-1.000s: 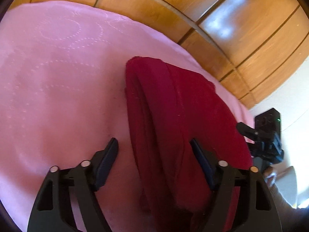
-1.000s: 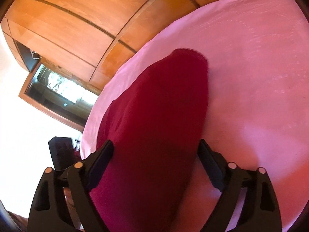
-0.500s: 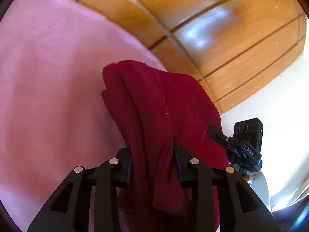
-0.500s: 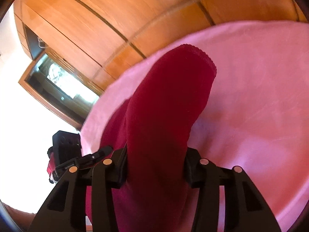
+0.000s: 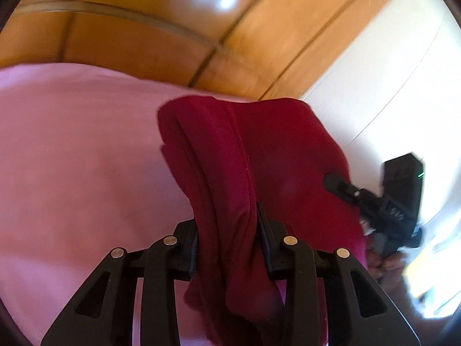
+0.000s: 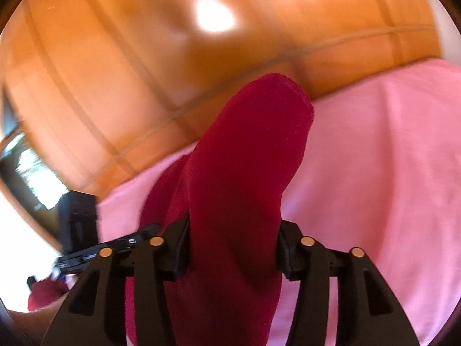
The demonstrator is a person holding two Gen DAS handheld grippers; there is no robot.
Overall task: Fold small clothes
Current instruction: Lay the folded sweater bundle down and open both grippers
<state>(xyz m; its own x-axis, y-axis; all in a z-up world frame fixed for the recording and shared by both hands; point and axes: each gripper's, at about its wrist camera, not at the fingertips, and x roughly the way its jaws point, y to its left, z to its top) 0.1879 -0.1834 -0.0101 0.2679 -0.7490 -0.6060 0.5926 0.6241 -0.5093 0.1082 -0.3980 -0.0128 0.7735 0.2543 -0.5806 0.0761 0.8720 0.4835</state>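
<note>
Red garment (image 5: pixel 276 155), folded into thick layers, hangs bunched over the pink bedsheet (image 5: pixel 80 155), wooden panelling (image 5: pixel 161 14) behind. Left gripper (image 5: pixel 227 248) clenched on one bunched end, pads pressing the folds, after closing down. Right gripper (image 6: pixel 233 248) grasps the other end; its jaws closed onto the cloth, then eased slightly wider, fabric filling the gap between them. Both views blurred.

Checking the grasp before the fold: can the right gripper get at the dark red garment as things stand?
Yes, it seems so: the right gripper is already shut on the dark red garment, nothing between; its jaws have just been opening slightly, cloth between them.
</note>
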